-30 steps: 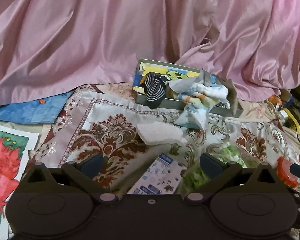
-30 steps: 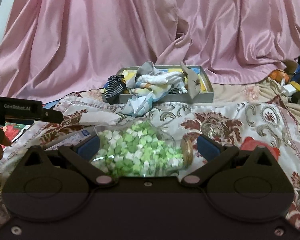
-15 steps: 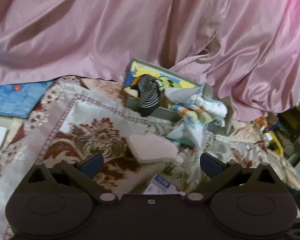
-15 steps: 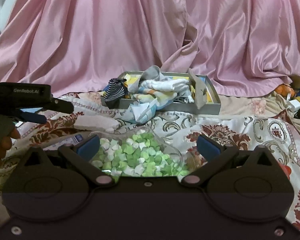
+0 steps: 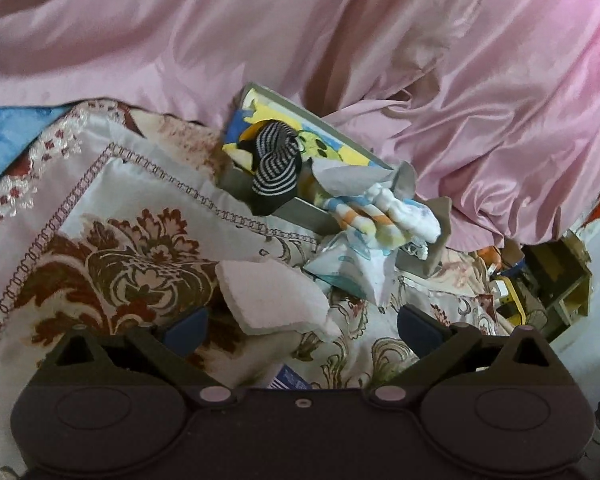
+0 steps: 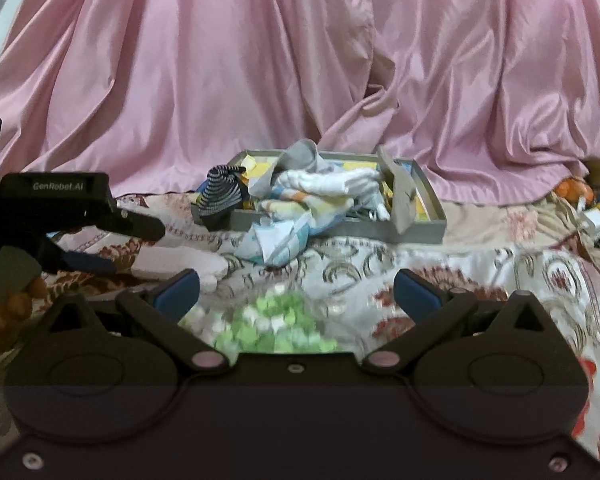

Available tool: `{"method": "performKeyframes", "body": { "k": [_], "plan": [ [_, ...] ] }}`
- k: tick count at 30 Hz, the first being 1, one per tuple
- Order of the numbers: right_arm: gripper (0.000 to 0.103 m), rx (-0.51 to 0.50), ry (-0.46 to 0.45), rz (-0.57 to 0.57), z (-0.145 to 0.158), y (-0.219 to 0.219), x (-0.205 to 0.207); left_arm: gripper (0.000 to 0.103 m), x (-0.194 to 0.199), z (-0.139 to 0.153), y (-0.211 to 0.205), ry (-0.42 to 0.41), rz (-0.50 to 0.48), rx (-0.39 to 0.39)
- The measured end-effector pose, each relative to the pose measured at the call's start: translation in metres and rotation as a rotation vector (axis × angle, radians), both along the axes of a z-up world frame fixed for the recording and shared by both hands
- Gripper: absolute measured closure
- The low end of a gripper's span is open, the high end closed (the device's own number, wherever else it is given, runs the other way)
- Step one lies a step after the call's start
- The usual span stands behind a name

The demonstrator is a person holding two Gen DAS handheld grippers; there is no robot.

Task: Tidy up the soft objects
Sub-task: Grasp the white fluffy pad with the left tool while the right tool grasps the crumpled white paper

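2 tongs, both spread, neither pinching anything. I judge the step as reaching: my left tongs sit just short of the pale folded cloth on the patterned bedspread, near the grey tray. Next: advance, pinch it. Right tongs hang over green pieces.

Left claw has been swung right and advanced toward the pale pink pad, now lying between its open fingers. The jar of green and white bits has slid lower and blurred beneath the right claw.
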State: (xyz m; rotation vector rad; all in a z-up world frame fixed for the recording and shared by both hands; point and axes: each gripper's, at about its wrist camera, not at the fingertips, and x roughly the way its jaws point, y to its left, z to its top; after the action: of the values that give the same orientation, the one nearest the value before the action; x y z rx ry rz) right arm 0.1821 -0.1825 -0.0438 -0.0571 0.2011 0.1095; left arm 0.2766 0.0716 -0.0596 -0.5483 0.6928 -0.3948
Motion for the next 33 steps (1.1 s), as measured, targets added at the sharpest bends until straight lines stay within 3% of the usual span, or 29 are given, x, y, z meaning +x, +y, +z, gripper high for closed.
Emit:
{"method": "performKeyframes", "body": {
  "k": [11, 24, 33],
  "plan": [
    [0.000, -0.120, 0.062, 0.034, 0.021, 0.017, 0.076, 0.011, 0.026, -0.011, 0.002, 0.078, -0.002, -0.050],
    [0.000, -0.081, 0.209, 0.041, 0.019, 0.019, 0.113, 0.022, 0.032, -0.020, 0.007, 0.091, 0.004, -0.102],
    [0.003, -0.073, 0.282, 0.046, 0.022, 0.033, 0.134, 0.042, 0.030, -0.019, 0.006, 0.078, 0.011, -0.071]
  ]
}}
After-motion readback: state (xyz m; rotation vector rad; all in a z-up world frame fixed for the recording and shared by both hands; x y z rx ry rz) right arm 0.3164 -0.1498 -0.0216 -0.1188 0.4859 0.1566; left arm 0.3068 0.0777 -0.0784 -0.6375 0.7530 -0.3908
